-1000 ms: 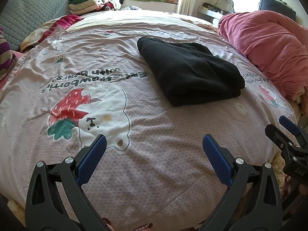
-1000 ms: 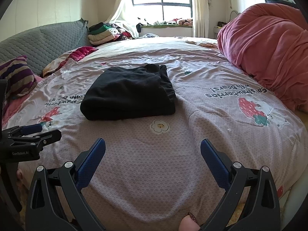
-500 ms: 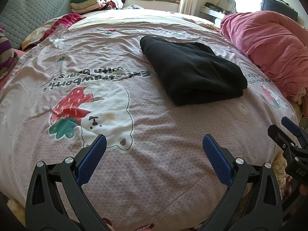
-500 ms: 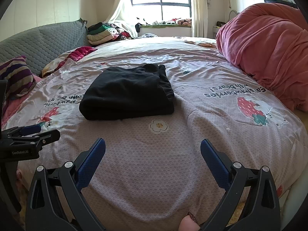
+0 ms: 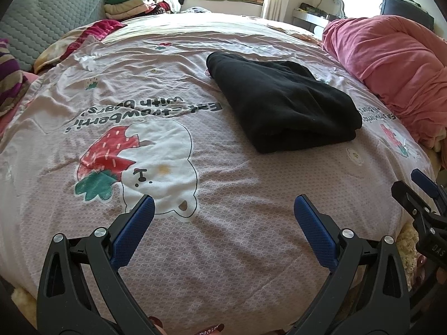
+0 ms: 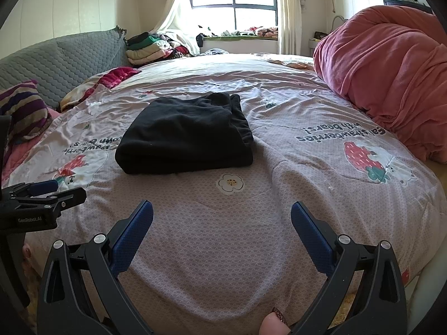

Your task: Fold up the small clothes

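A black folded garment (image 6: pixel 185 135) lies on a pale pink bedspread (image 6: pixel 223 251) printed with red strawberries, white bears and a small white flower. At 2 o'clock sits a rose-pink duvet (image 6: pixel 391 83); at 9 o'clock a purple-striped pillow (image 6: pixel 23 111); at 10 o'clock a grey quilted headboard (image 6: pixel 69 58). Both claws carry blue pads on black frames.

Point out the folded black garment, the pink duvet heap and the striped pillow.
folded black garment (image 6: pixel 184 136), right wrist view, middle of its top layer.
pink duvet heap (image 6: pixel 391 64), right wrist view, its bulging front side.
striped pillow (image 6: pixel 23 114), right wrist view, its striped face.
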{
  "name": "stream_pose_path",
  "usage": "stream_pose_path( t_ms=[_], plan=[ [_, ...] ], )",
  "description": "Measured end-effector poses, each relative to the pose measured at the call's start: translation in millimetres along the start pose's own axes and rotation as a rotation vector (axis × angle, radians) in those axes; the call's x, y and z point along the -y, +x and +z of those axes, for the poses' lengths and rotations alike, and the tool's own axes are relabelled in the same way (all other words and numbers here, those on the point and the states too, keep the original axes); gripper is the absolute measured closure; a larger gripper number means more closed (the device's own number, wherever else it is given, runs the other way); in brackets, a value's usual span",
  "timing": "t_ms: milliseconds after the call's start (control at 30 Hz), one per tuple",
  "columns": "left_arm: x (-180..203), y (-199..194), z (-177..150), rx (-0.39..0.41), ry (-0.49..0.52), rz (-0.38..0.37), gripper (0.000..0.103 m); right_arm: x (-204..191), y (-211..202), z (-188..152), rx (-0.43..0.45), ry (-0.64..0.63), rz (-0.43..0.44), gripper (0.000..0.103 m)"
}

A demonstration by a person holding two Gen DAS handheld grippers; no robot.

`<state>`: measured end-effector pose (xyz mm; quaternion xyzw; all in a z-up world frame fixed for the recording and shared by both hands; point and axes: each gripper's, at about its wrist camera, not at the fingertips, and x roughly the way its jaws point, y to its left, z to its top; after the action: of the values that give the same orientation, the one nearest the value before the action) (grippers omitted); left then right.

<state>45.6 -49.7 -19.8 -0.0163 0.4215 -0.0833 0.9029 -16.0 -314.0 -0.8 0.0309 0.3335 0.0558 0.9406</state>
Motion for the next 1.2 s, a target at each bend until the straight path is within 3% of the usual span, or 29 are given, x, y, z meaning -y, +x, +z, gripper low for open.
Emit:
stream_pose_path(
  t_ms=[700,867,933,1067,1133,1200],
  plan=[
    [0,-3,0,-0.001,0.006,0.011,0.009,9,-6,2,0.01,0.02,-0.039,0.005],
    [-7,0,-5,-0.034,-0.013,-0.002,0.009,30,-14,0,0.011,0.094,-0.089,0.005],
    [-19,1,-8,-0.049,-0.044,-0.01,0.009,46,-22,-3,0.022,0.121,-0.147,0.005],
    [-76,0,-7,-0.045,-0.139,0.063,0.009,114,-48,-15,0.04,0.218,-0.361,0.005],
    [-128,-1,-1,-0.042,-0.21,0.14,0.009,161,-60,-23,0.022,0.304,-0.474,0.005],
    [-193,-5,8,-0.031,-0.29,0.264,0.009,232,-76,-41,0.005,0.452,-0.621,0.005]
  ],
)
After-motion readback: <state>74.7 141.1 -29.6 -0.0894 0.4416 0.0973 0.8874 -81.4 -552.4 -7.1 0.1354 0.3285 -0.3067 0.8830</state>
